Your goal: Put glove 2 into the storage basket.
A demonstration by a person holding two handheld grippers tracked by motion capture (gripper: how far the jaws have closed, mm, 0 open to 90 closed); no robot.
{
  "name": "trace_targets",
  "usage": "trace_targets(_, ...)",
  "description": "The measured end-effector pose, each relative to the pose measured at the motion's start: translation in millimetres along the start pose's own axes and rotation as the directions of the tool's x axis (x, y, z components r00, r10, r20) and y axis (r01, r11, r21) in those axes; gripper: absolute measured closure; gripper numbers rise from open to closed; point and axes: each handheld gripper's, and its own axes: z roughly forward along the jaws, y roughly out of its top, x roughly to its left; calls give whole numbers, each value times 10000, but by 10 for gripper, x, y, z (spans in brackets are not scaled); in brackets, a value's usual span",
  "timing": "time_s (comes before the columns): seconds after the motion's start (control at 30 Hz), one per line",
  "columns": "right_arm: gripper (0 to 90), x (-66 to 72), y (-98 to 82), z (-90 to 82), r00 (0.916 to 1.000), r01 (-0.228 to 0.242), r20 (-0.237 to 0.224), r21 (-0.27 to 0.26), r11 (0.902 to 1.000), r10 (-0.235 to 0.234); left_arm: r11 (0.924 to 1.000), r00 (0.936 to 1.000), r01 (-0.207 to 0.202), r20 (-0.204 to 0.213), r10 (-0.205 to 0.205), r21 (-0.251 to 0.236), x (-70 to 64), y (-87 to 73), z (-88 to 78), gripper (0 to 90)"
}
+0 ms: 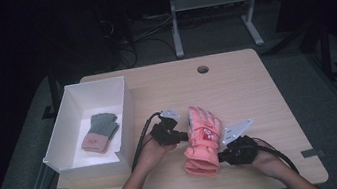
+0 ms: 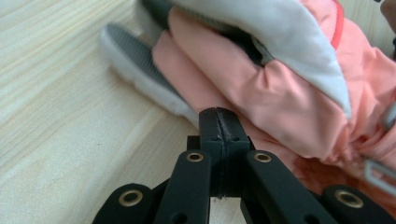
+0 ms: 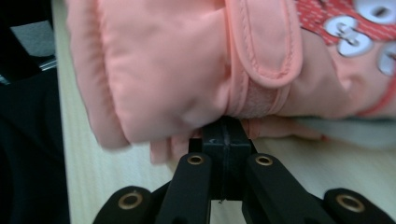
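One wooden desk [image 1: 247, 93] holds one white box [image 1: 123, 112] and two gloves: one pink ski glove [image 1: 203, 140] on the desktop, one green-and-pink knit glove [image 1: 101, 131] inside the box. Two hand-held claws: left claw [image 1: 183, 134], right claw [image 1: 222, 155].

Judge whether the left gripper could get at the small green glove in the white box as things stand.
Probably yes: the box is open-topped, right beside the left gripper, and nothing covers the green glove. But its jaws look shut at the pink glove.
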Motion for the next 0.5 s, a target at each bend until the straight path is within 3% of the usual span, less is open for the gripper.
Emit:
trace_targets(0.3, 900, 194, 120, 179, 9965, 424, -715, -32, 9991, -425, 10000, 10000, 54, 7, -54, 49, 20, -7, -33, 897)
trace_targets(0.4, 900, 227, 154, 198, 9947, 791, -672, 86, 9968, -784, 9999, 9998, 169, -135, -169, 9, 30, -16, -77, 896)
trace_targets(0.5, 900, 240, 149, 109, 9971, 518, -557, -36, 9987, -519, 9993, 9989, 334, -316, -339, -141, 26, -16, -177, 895)
